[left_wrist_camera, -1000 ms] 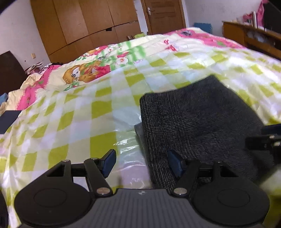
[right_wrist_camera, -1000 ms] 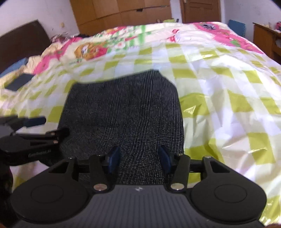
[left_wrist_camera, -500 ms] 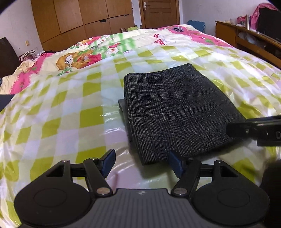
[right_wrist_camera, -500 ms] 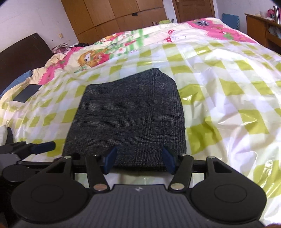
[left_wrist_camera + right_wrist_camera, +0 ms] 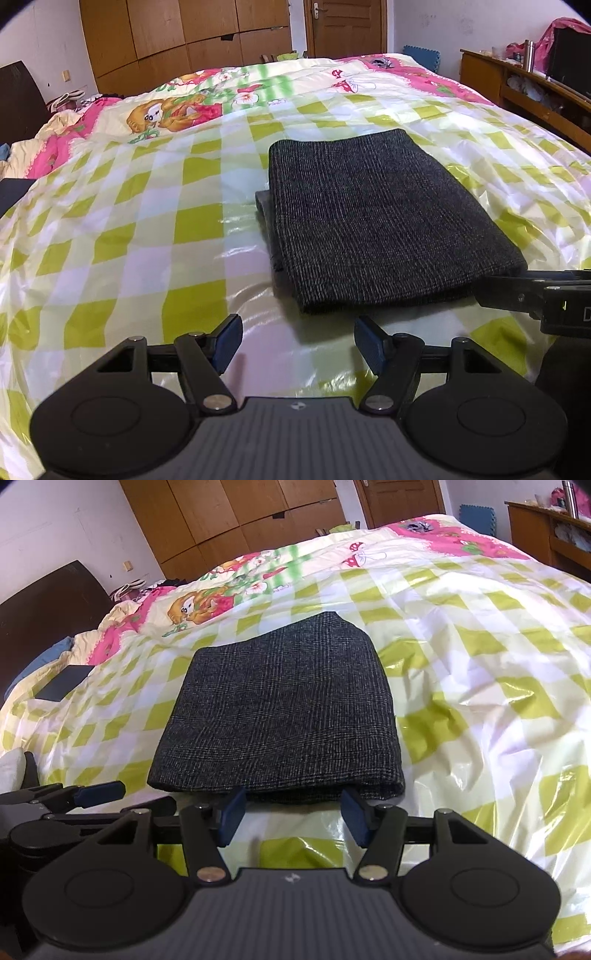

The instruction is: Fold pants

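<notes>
folded pants (image 5: 277,716) just beyond right gripper (image 5: 293,818)

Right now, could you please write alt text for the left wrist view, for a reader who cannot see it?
Dark grey folded pants lie flat on a bed cover with green and white checks. The open left gripper is in front of them, holding nothing. The right gripper shows at the right edge.

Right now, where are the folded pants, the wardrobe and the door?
folded pants (image 5: 376,221), left wrist view, middle of top layer.
wardrobe (image 5: 184,40), left wrist view, a wooden door panel.
door (image 5: 347,26), left wrist view, its wooden face.
</notes>
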`<state>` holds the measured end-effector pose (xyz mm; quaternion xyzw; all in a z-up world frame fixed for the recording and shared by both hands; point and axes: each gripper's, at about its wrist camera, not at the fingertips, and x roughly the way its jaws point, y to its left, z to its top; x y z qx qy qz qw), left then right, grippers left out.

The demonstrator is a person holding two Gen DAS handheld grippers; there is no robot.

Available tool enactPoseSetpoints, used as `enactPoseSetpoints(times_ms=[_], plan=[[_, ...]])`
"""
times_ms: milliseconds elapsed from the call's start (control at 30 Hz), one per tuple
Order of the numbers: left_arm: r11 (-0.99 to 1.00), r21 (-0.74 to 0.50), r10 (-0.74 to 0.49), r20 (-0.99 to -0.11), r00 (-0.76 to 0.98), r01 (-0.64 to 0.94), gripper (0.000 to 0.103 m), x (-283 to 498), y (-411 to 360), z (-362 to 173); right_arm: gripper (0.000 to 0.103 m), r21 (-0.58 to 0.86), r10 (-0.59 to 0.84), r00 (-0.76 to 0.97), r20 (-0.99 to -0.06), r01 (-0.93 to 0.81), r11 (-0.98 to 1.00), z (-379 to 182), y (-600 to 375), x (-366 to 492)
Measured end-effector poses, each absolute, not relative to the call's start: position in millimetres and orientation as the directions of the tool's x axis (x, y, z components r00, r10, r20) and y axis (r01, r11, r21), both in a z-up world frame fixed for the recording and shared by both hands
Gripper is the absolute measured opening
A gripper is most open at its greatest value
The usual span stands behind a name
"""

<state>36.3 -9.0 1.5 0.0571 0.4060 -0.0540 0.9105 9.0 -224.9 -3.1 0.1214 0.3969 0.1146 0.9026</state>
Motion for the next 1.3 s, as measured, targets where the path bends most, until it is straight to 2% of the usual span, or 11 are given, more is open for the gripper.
enactPoseSetpoints(times_ms=[100,267,600,1300], plan=[[0.987,0.074,-0.039,-0.745,0.666,0.141,0.086,34,-10,1,0.059,0.304,0.299,0.656,-0.693,-0.11,0.946,-5,-222,6],[0.987,0.085,-0.031,-0.733,0.679,0.137,0.087,30,-11,2,0.06,0.315,0.307,0.649,-0.696,-0.108,0.943,-5,-222,3],[0.992,0.05,-0.043,-0.744,0.667,0.119,0.097,26,-6,0,0.063,0.294,0.293,0.651,-0.7,-0.11,0.949,-4,-217,-2],[0.996,-0.032,-0.08,-0.753,0.653,0.086,0.103,25,3,-3,0.067,0.245,0.263,0.608,-0.749,-0.115,0.963,-13,-209,4]])
